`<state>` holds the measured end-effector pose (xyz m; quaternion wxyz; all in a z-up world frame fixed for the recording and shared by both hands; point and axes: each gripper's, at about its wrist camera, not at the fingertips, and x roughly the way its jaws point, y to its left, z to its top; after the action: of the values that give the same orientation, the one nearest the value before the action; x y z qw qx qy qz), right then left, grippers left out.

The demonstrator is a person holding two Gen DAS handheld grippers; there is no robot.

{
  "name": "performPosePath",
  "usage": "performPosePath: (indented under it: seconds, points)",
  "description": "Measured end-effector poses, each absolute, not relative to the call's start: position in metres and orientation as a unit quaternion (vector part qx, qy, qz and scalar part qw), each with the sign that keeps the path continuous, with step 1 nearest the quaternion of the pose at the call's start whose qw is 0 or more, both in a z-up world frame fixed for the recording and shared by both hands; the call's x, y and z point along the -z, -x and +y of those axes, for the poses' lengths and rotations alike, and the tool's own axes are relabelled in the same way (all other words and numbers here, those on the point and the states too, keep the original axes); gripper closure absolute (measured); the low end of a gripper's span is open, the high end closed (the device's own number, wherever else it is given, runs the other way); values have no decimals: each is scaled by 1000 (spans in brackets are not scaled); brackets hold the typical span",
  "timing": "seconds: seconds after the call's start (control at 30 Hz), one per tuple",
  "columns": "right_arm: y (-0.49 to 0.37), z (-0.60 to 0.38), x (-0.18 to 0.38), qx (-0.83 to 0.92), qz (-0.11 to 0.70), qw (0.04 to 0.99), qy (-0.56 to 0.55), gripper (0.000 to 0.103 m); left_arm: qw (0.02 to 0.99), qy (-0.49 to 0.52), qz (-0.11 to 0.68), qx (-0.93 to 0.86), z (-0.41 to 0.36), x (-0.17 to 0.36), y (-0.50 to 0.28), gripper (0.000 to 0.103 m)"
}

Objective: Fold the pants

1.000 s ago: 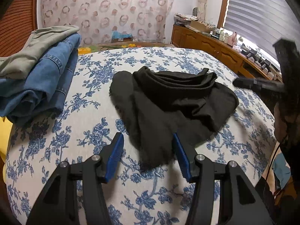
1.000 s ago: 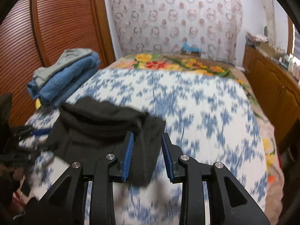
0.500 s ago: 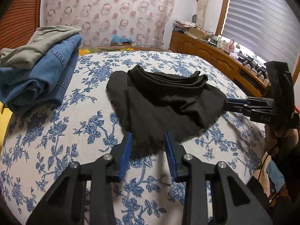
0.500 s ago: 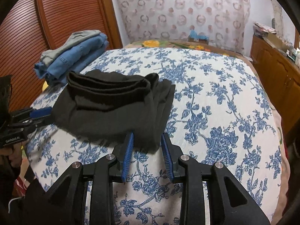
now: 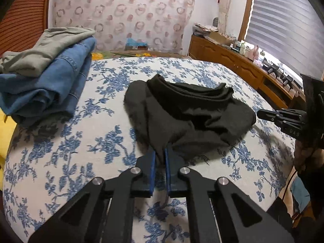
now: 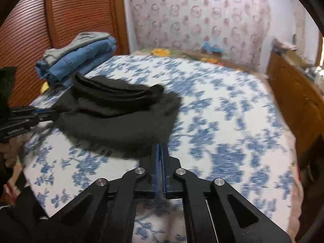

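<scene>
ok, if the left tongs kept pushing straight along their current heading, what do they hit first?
The black pants: the left tongs are already shut on their near edge, so going on would drive into the bunched fabric, probably pressing it into the floral bedspread beneath. Depth is hard to judge.

White letters "DAS" on right tongs (image 5: pixel 261 114), other print illegible

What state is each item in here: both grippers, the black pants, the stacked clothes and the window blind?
Left gripper: shut on the near edge of the black pants, jaws having just closed.
Right gripper: shut on another near edge of the pants, jaws having just closed.
Black fabric pants: loosely bunched, not neatly folded, lying on the blue floral bedspread.
Blue denim jeans: folded, stacked.
Grey-green garment: folded, on top of the jeans.
Grey window blind: lowered.
</scene>
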<state>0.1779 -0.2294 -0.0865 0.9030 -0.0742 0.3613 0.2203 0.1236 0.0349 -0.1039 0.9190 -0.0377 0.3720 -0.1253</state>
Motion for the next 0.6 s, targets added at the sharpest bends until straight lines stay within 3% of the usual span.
performPosePath:
  seconds: [0.37, 0.47, 0.6]
  points:
    - [-173, -233, 85, -251, 373, 893, 36, 103, 916, 40, 377, 130, 35, 106, -121, 98]
    - [-176, -224, 89, -253, 380, 889, 41, 81, 915, 38, 379, 130, 35, 107, -122, 98]
    - [-186, -216, 97, -263, 395, 879, 41, 78, 914, 36, 382, 129, 34, 111, -125, 98]
